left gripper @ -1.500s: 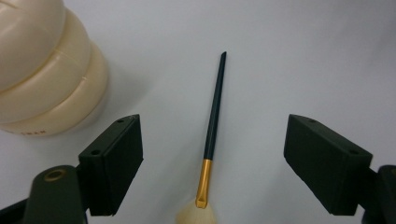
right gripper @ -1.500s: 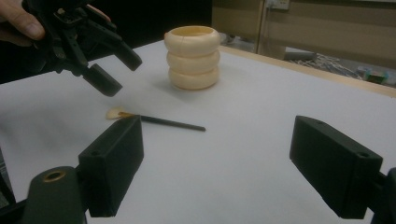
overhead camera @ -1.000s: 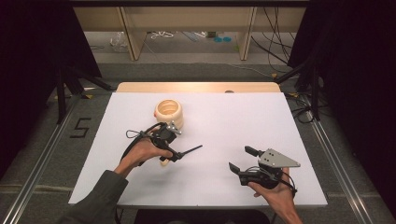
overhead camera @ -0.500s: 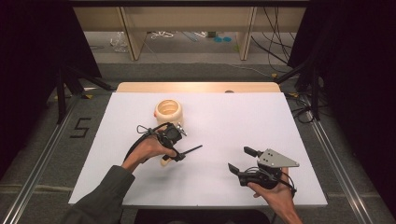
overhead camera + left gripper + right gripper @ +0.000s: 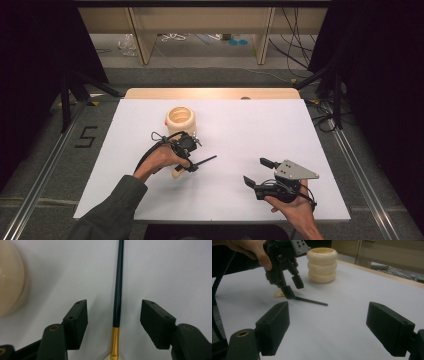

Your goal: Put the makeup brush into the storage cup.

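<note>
A thin brush lies flat on the white table (image 5: 250, 125), with a dark handle (image 5: 205, 160) (image 5: 118, 290) (image 5: 312, 300), a gold ferrule and a cream tip (image 5: 278, 293). My left gripper (image 5: 186, 163) (image 5: 115, 303) (image 5: 292, 287) points down over it. Its jaws straddle the handle near the ferrule and have just been closing. A gap remains on both sides, so the pads do not touch the brush. A cream ribbed pot (image 5: 180, 121) (image 5: 10, 277) (image 5: 322, 265) stands upright just behind. My right gripper (image 5: 255, 171) (image 5: 327, 315) rests open at the front right, with nothing between its fingers.
A wooden strip (image 5: 210, 93) runs along the table's far edge. Beyond it stand shelf legs, with cables on the floor. Metal rails flank the table, and a number mark (image 5: 86, 136) is on the floor at the left.
My left hand has shifted slightly over the brush, staying above its ferrule end. The right hand and the pot have not moved.
</note>
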